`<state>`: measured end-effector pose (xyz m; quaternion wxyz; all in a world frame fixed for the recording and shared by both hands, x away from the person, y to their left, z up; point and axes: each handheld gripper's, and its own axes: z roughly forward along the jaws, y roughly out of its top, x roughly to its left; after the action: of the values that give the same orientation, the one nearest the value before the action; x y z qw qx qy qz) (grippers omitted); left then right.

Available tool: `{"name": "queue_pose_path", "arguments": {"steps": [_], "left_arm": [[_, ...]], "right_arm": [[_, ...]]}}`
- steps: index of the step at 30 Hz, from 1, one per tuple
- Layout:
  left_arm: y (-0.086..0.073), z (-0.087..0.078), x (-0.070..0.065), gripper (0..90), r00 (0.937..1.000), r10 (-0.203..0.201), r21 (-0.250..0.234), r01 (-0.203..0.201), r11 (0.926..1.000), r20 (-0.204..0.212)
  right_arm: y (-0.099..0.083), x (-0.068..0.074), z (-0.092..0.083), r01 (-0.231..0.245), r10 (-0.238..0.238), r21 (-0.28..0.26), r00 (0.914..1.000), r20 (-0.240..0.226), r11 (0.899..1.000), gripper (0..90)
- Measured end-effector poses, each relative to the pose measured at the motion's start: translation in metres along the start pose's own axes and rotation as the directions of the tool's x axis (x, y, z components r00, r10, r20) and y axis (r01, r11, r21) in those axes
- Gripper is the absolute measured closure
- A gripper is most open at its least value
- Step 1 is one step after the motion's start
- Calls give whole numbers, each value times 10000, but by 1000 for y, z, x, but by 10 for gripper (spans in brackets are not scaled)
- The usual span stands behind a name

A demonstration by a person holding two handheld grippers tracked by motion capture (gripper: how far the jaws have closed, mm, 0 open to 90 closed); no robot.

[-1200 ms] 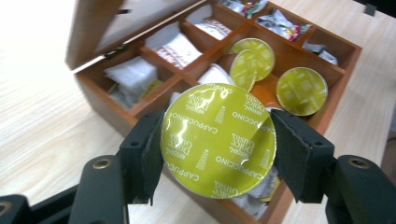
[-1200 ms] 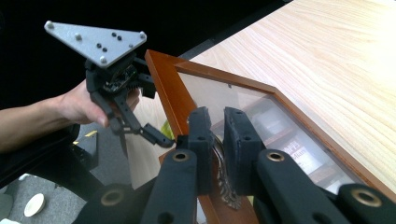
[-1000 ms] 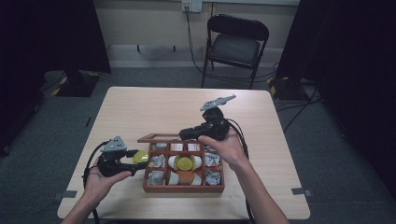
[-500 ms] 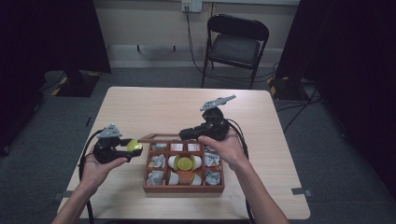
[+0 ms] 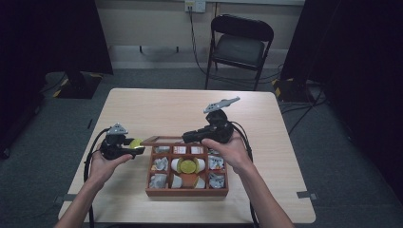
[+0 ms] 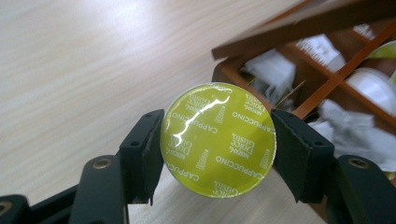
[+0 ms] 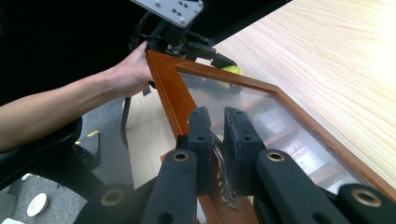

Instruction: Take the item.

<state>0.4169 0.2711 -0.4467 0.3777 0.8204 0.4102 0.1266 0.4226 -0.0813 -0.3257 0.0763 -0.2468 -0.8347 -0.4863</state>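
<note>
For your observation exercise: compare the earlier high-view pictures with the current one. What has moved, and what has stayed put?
The left gripper, shut on the green capsule, has carried it leftward, away from the box. The right gripper stays clamped on the lid's handle, holding the lid up. The box and its contents have not shifted.

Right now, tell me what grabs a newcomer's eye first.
The shiny yellow-green cappuccino capsule, pinched in the left gripper just left of the wooden compartment box. Next, the right gripper holding the box's glass lid raised by its metal handle.
</note>
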Motion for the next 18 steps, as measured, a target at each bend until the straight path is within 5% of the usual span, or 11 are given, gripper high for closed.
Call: {"name": "queue_pose_path", "arguments": {"steps": [9,18], "left_arm": [[-15,7,9,382,9992,-398,154,399,9991,-72],[-18,22,7,380,9996,-276,641,278,9976,-40]], "right_arm": [[-1,0,0,-27,27,3,10000,6,10000,818],[-1,0,0,-29,29,6,10000,-2,10000,818]]}}
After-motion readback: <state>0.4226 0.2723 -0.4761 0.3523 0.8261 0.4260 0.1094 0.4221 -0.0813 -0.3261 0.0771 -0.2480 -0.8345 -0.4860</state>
